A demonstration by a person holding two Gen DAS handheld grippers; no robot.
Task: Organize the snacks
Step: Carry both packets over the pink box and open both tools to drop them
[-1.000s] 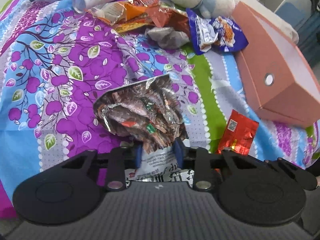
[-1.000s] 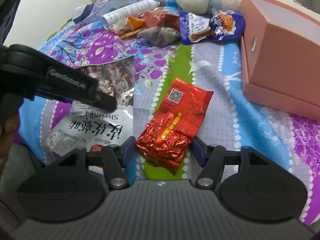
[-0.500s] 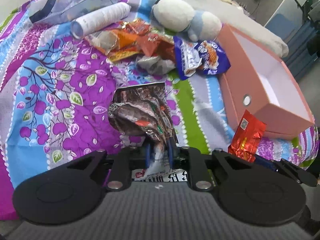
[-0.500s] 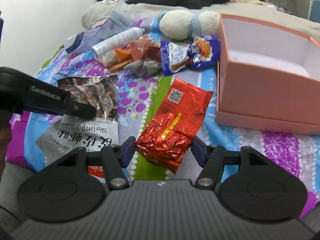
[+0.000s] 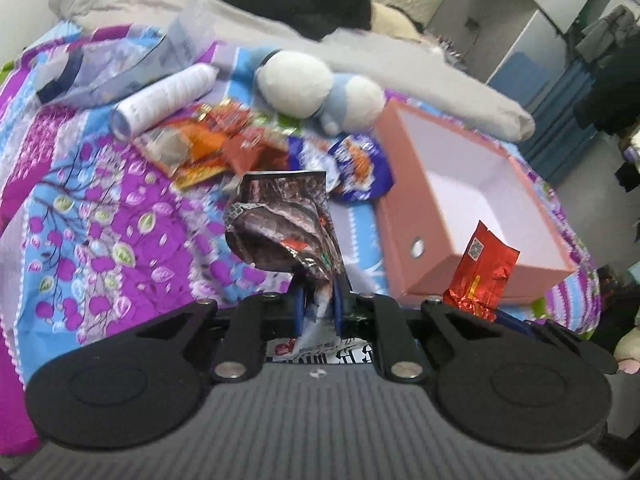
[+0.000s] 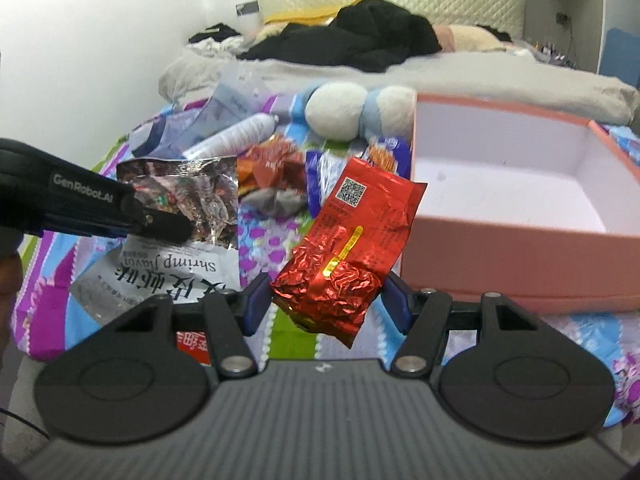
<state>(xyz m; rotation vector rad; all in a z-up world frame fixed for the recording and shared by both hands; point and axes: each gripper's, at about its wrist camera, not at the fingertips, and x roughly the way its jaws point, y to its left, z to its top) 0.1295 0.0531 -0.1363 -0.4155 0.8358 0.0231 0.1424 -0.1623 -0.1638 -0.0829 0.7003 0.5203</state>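
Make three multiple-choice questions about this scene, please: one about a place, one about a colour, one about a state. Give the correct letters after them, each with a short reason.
1. Where does the plush toy lie?
A. inside the box
B. on the bedspread beyond the snack pile
C. on the floor

2. What colour is the packet with the QR code?
A. red
B. green
C. white

3. What is the state of the pink box?
A. closed with a lid
B. full of snacks
C. open, nothing seen inside

Answers:
1 B: it rests behind the loose wrappers.
2 A: its foil is shiny red, held between the right gripper fingers.
3 C: only bare white walls and floor show.
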